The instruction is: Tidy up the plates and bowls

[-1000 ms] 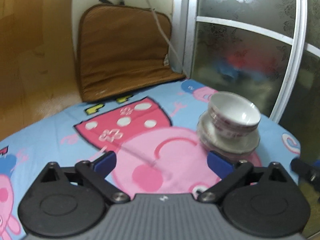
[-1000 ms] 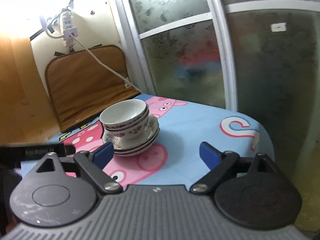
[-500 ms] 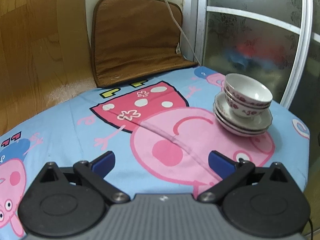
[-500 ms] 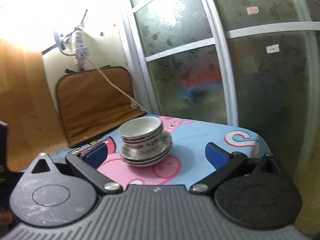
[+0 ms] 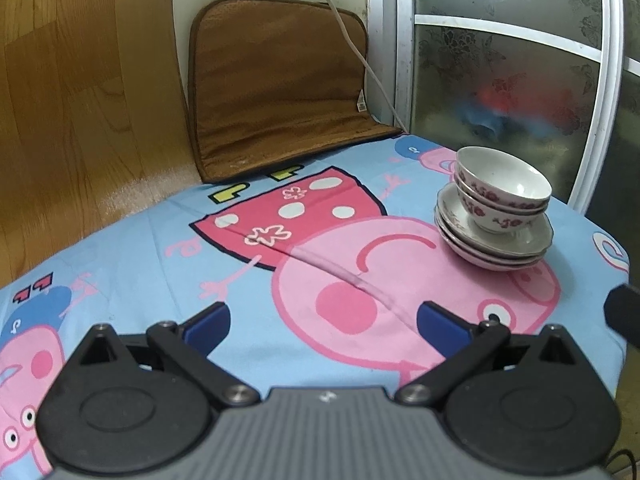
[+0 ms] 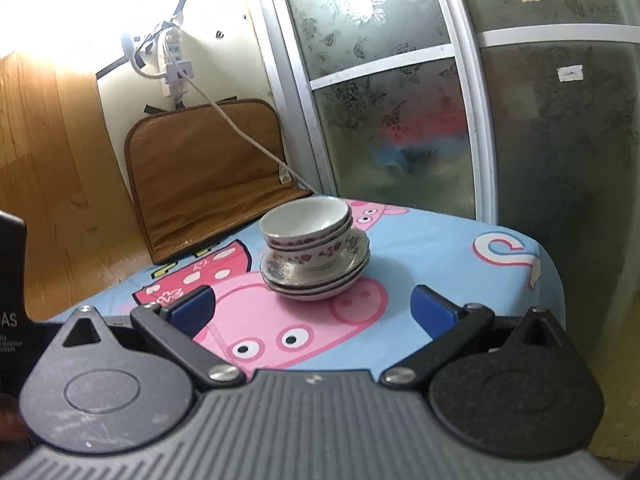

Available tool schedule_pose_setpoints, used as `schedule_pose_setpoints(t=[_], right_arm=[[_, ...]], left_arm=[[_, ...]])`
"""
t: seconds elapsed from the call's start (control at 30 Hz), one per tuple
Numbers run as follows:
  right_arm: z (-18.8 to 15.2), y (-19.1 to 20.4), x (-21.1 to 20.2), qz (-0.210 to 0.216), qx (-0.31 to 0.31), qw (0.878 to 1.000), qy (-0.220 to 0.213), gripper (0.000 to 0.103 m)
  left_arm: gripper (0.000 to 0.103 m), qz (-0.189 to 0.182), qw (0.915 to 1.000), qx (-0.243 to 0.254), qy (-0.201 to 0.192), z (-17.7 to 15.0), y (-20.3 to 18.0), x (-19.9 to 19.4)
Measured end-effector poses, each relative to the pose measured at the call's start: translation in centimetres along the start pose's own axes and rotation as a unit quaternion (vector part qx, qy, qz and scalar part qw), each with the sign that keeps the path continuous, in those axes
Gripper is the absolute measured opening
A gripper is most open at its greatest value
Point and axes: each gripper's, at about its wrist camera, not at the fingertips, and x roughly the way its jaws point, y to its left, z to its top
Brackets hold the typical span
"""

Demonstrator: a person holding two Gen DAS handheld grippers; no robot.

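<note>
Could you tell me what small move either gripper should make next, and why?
Probably none beyond easing both back: the bowls sit nested on the stacked plates on the cartoon cloth, and the left gripper and right gripper are open, empty and clear of the stack, so the sorting looks done.

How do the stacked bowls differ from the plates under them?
The bowls are deep and narrow; the plates are shallow and wider. The bowls sit on top; the plates rest on the cartoon cloth. Both are white with floral patterns, nested neatly, and neither is held by a hand-held gripper.
</note>
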Motion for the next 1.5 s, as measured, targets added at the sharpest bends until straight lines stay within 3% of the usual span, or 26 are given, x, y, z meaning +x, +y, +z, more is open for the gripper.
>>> schedule_pose_setpoints(t=[0.53,1.5], right_arm=[[-0.3,-0.1,0.4,-0.001,0.006,1.000,0.022,0.103],[-0.8,-1.3,1.5,-0.014,0.038,0.998,0.043,0.103]], left_arm=[[0.103,0.010,0.9992,0.037,0.010,0.0,-0.8,-0.3],[0.103,0.000,0.9985,0.051,0.022,-0.5,-1.2,0.3]])
